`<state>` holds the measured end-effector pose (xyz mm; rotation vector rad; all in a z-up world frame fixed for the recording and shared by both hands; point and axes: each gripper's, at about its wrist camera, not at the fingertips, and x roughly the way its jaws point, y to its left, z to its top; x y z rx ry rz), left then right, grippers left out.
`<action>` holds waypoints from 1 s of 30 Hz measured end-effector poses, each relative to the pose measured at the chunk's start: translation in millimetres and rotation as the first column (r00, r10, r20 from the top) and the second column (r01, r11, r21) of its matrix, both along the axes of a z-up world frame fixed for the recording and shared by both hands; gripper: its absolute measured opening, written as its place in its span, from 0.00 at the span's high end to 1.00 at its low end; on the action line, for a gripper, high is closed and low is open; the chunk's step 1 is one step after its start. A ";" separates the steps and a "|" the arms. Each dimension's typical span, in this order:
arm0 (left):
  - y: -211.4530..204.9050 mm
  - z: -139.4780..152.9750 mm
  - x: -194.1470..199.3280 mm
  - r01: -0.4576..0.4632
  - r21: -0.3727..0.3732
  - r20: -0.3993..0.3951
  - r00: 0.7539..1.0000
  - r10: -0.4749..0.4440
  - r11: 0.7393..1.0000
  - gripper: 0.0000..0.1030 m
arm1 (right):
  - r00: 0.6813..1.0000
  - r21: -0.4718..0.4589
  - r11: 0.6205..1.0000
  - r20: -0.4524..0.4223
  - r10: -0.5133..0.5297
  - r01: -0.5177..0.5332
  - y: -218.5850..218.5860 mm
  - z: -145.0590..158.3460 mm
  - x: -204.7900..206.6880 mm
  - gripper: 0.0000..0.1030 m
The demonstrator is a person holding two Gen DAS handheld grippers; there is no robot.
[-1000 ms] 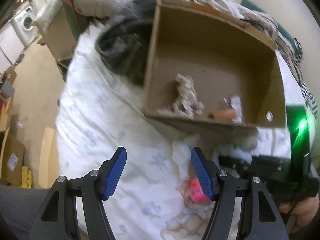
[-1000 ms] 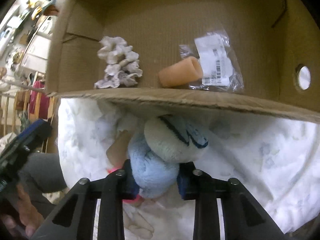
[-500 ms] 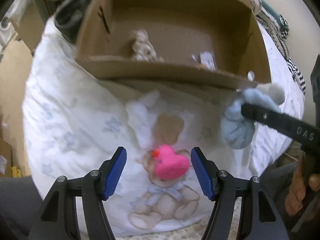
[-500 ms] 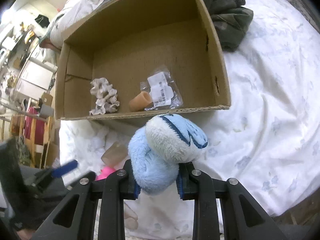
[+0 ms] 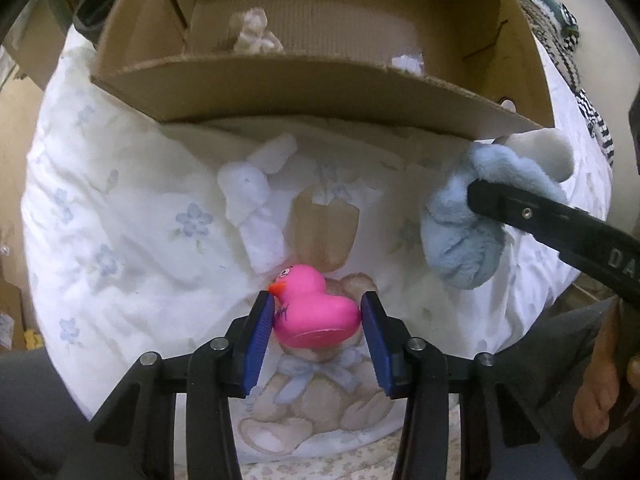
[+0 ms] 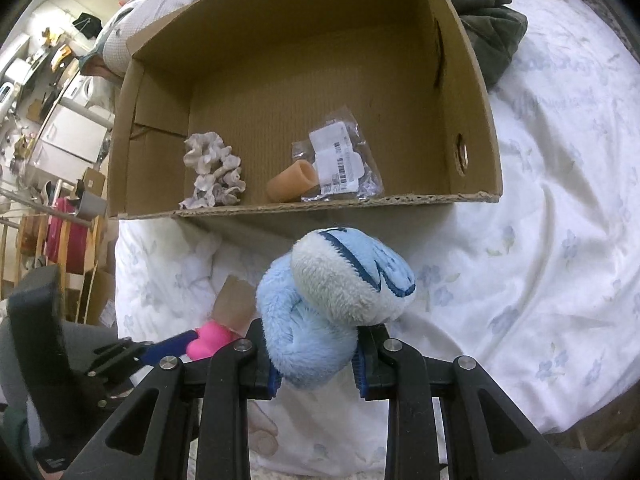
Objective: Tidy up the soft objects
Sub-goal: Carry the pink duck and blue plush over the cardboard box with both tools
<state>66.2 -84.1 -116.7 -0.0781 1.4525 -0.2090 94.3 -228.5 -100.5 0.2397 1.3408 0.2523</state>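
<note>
Left gripper (image 5: 317, 320) jaws clenched on pink duck (image 5: 314, 308) over bed (image 5: 120, 208), right gripper (image 6: 316, 354) jaws grasping blue plush (image 6: 332, 300) just before box (image 6: 340, 202) front edge, box floor mostly open.

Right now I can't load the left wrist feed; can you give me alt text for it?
The left gripper brackets a pink rubber duck on a white floral bedspread, its blue pads close beside the duck. An open cardboard box sits just beyond. At right, the right gripper holds a light-blue plush toy.

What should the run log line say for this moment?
left tongs: closing around duck | right tongs: holding plush | box: open, ahead
</note>
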 end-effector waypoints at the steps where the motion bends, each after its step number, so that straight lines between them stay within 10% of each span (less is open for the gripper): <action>1: 1.4 3.1 -0.5 -0.005 0.007 0.007 1.000 0.005 1.000 0.60 | 1.000 0.001 1.000 -0.001 0.000 0.000 -0.6 0.6 0.0 0.72; 30: 72.7 59.4 5.8 -0.185 0.162 0.237 0.961 0.144 0.969 0.60 | 0.998 0.009 0.998 0.034 0.058 -0.058 16.5 17.1 -13.9 0.72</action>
